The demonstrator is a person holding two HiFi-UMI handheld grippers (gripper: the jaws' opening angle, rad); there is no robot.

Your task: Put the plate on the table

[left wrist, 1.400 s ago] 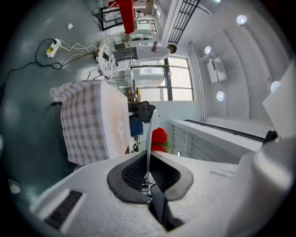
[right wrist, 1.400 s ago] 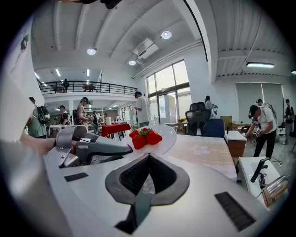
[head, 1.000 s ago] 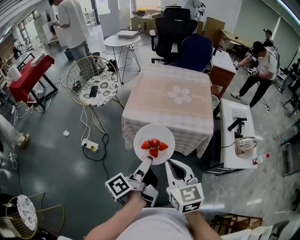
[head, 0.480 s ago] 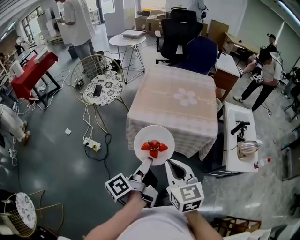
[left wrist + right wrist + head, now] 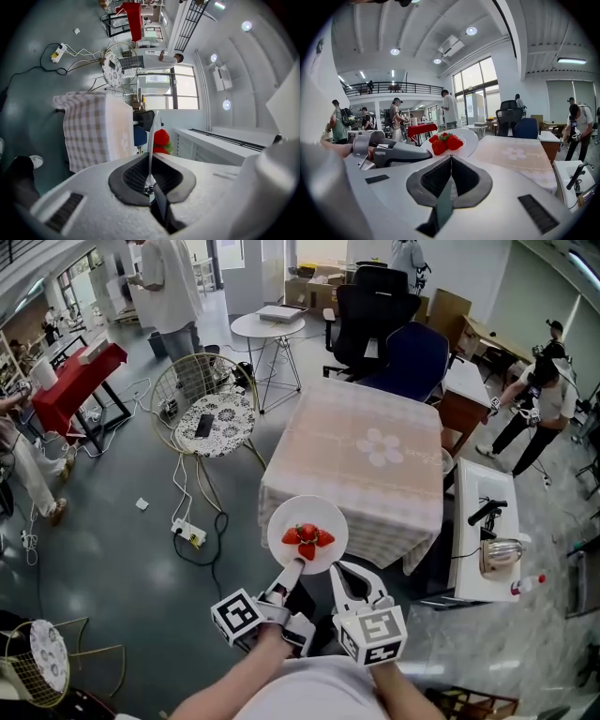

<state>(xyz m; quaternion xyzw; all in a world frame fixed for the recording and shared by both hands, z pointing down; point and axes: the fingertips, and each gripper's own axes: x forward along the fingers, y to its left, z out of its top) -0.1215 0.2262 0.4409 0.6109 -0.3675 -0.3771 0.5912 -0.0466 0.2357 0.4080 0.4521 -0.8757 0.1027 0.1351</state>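
A white plate (image 5: 307, 521) with a few strawberries (image 5: 307, 538) on it hangs in the air just short of the near edge of the table (image 5: 366, 451), which wears a pale checked cloth with a flower print. My left gripper (image 5: 292, 566) is shut on the plate's near rim. In the left gripper view the plate (image 5: 153, 136) stands edge-on between the pads, with the strawberries (image 5: 161, 138) beyond. My right gripper (image 5: 348, 570) sits beside it to the right, shut with nothing in it. In the right gripper view the plate (image 5: 464, 140) shows ahead to the left, before the table (image 5: 515, 157).
A wire chair with a patterned cushion (image 5: 211, 418) stands left of the table, with a power strip and cables (image 5: 187, 533) on the floor. Office chairs (image 5: 384, 306) stand behind the table, and a white bench holding a kettle (image 5: 495, 554) stands to its right. People stand around the room.
The table has come a little closer and slid to the right in the head view. The plate stays in my left gripper's grip, and both grippers keep their pose.
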